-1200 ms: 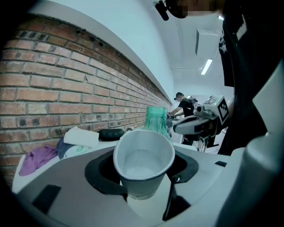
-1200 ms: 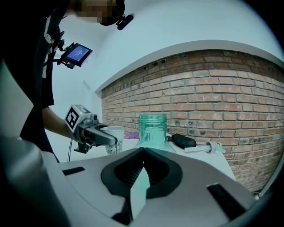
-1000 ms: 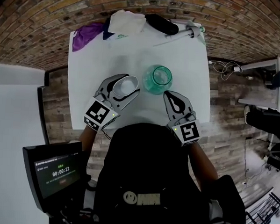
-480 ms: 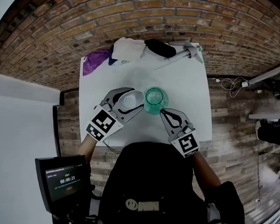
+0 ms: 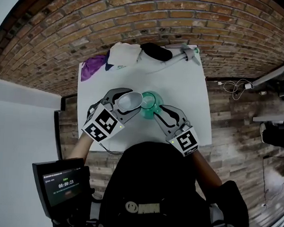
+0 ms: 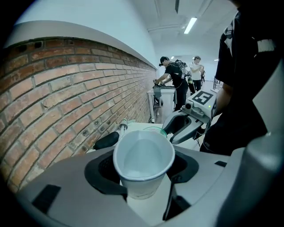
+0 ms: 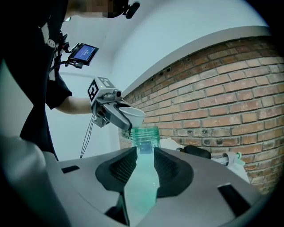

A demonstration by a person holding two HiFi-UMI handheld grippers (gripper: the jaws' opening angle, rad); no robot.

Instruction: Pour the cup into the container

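One white paper cup (image 6: 143, 162) is sitting between the jaws of your left gripper (image 5: 133, 101), which are spread to about the cup's width and pressing on its lower wall from both sides. You are holding it off the table and tipped, with its rim leaning toward the green see-through container (image 7: 144, 135) and hanging just over the near edge of the open mouth. The container is standing upright near the middle of the white table (image 5: 193, 94), just right of the cup as you are looking down. Your right gripper (image 7: 144, 153) is pointing almost level at the container's other side, its jaws standing only a narrow slot apart and pinching nothing. The container's green is showing through that slot and the tips are lying right beside its wall, but you cannot tell whether they are touching it. Along the table's far edge a purple cloth (image 5: 93, 65), a white cloth (image 5: 124, 53), a black object (image 5: 155, 50) and a white bottle (image 5: 185, 53) on its side are lying next to a brick wall (image 6: 66, 97). A small screen (image 5: 62, 185) is glowing at your left, and people (image 6: 177, 75) are standing in the background
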